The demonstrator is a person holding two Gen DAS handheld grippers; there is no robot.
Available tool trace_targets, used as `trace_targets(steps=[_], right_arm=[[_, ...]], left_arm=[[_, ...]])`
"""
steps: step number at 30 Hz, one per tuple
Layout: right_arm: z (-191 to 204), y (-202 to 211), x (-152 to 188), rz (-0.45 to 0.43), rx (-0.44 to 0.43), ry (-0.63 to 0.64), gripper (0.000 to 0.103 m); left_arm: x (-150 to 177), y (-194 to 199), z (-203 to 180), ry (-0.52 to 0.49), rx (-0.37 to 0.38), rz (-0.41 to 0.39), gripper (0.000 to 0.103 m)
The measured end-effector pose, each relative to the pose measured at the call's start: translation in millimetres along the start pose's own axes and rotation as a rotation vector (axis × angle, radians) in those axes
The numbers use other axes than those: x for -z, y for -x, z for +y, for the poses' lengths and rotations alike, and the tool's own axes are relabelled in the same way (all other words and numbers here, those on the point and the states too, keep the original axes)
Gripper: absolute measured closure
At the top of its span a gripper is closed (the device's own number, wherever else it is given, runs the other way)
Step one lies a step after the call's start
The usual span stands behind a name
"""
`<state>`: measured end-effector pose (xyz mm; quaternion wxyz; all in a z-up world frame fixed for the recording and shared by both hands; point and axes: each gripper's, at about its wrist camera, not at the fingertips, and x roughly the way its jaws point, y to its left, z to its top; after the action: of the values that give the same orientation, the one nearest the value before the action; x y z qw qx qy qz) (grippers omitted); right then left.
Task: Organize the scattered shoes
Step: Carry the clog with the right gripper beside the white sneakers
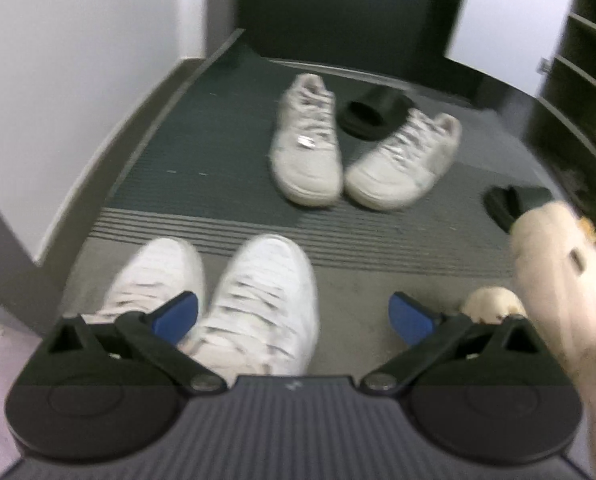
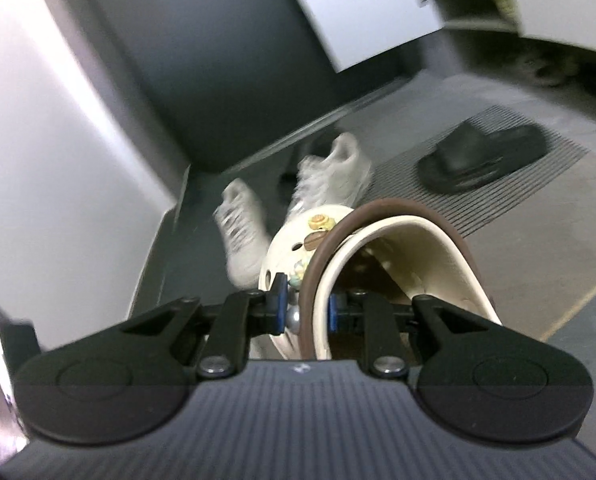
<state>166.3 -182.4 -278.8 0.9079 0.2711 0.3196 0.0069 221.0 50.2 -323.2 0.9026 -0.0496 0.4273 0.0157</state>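
A ribbed grey entry mat (image 1: 202, 168) runs up to a dark door (image 1: 338, 8) at twelve o'clock, white walls either side. The right gripper (image 2: 304, 308) is clamped on a cream clog (image 2: 398, 256) — lifted off the floor. The left gripper (image 1: 292, 314) hangs spread wide, empty, above white sneakers (image 1: 258, 300). Shelves (image 1: 586, 60) at two o'clock.

Both of my wrist views are dim and flat, lit by soft indoor light with no hard shadows or glare. In the left view everything beyond the jaws is softly smeared: the grey sneakers (image 1: 362, 140) lose their edges. The right view is blurrier, with the black slide (image 2: 482, 160) ahead of the jaws streaked. Fisheye distortion bends the white wall (image 1: 78, 80) into a curve. The corners darken.
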Motion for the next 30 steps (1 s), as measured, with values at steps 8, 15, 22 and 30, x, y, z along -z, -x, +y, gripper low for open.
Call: trace_targets(steps=[8, 15, 22, 30], right_arm=[[27, -70, 36, 0.096, -0.038, -0.068, 0.080], [37, -118, 67, 0.156, -0.001, -0.084, 0.081], [19, -125, 77, 0.296, -0.085, -0.080, 0.071], [40, -82, 68, 0.283, -0.135, 0.325, 0.061]], left_arm=[[0, 0, 33, 0.153, -0.174, -0.032, 0.001], [2, -1, 37, 0.161, -0.203, -0.039, 0.001], [3, -1, 32, 0.154, -0.192, -0.029, 0.001], [4, 0, 28, 0.149, -0.180, -0.036, 0.001]])
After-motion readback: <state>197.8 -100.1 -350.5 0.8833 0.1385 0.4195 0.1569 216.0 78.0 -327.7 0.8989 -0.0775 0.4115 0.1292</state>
